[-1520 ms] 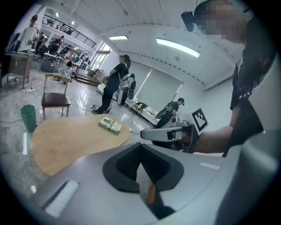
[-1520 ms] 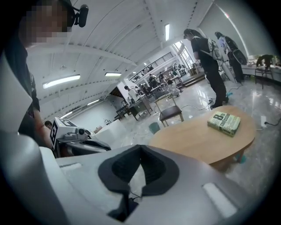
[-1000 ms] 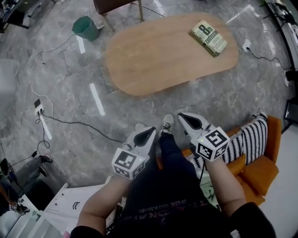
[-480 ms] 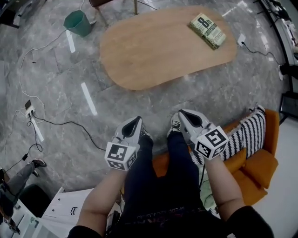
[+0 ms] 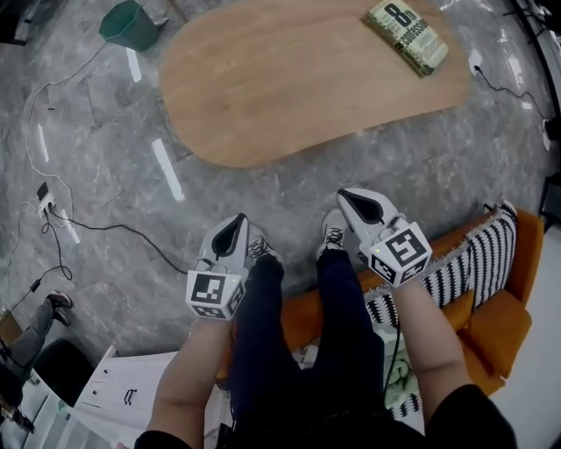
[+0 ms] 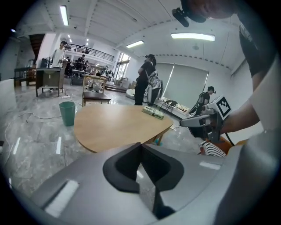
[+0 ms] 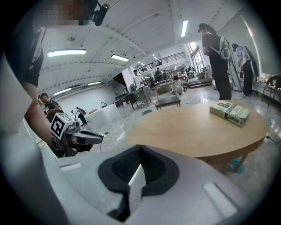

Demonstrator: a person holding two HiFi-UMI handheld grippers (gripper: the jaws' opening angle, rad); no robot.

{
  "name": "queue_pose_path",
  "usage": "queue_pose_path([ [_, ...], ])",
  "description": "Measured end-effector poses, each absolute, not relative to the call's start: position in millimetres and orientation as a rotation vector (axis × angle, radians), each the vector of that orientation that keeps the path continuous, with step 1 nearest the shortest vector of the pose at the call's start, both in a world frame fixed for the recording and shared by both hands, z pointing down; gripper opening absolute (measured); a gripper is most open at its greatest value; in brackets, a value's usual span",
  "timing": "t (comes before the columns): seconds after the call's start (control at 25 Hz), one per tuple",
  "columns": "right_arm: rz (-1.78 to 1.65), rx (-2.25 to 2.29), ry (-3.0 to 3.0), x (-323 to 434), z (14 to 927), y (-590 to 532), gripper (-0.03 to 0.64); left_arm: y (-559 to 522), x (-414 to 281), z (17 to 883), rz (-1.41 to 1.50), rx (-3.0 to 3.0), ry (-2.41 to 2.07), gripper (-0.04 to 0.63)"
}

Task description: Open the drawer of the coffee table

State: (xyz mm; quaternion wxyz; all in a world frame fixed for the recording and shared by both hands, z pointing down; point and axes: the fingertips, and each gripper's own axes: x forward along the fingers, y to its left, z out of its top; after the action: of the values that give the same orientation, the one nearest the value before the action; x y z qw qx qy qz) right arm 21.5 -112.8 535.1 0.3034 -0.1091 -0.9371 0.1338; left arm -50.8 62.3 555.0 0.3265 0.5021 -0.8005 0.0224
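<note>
The coffee table (image 5: 298, 74) is an oval wooden top on the grey marble floor, with a green-and-white book (image 5: 408, 33) lying at its right end. No drawer front shows in any view. My left gripper (image 5: 235, 221) is held beside the person's left knee, jaws shut and empty, pointing toward the table. On the other side of the legs my right gripper (image 5: 344, 194) is also shut on nothing. The left gripper view has its closed tips (image 6: 140, 144) under the table's near edge (image 6: 118, 127). The right gripper view shows its closed tips (image 7: 139, 147) before the table (image 7: 197, 127).
A green bin (image 5: 130, 22) stands on the floor left of the table. Cables and a power strip (image 5: 54, 215) lie at the left. The person sits on an orange sofa (image 5: 500, 324) with a striped cushion (image 5: 478, 259). People (image 6: 147, 83) stand beyond the table.
Both grippers have sunk, each to one side of the person's knees. The table fills more of the head view and lies closer. Both pairs of jaws stay shut.
</note>
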Motion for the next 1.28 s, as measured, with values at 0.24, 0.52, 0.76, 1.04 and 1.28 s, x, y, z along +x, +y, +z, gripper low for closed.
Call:
queue_pose_path([
  [0.24, 0.304, -0.268, -2.493, 14.3, 625.8, -151.9, 0.003, 48.8, -77.4, 640.7, 0.113, 1.219, -2.180, 0.003],
  [0.52, 0.282, -0.265, -2.490, 11.4, 725.0, -180.6, 0.053, 38.4, -91.4, 724.1, 0.171, 1.156, -2.224, 0.060],
  [0.76, 0.234, -0.188, -2.490, 2.6, 790.4, -212.4, 0.136, 39.8, -106.0, 769.7, 0.177, 1.109, -2.268, 0.138],
  [1.04, 0.214, -0.109, -2.523, -7.2, 845.9, -250.3, 0.190, 28.2, -107.7, 800.5, 0.243, 1.190, -2.303, 0.186],
  [1.28, 0.196, -0.052, -2.560, -15.7, 857.2, -273.7, 0.195, 19.1, -114.9, 814.4, 0.203, 1.288, -2.350, 0.202],
])
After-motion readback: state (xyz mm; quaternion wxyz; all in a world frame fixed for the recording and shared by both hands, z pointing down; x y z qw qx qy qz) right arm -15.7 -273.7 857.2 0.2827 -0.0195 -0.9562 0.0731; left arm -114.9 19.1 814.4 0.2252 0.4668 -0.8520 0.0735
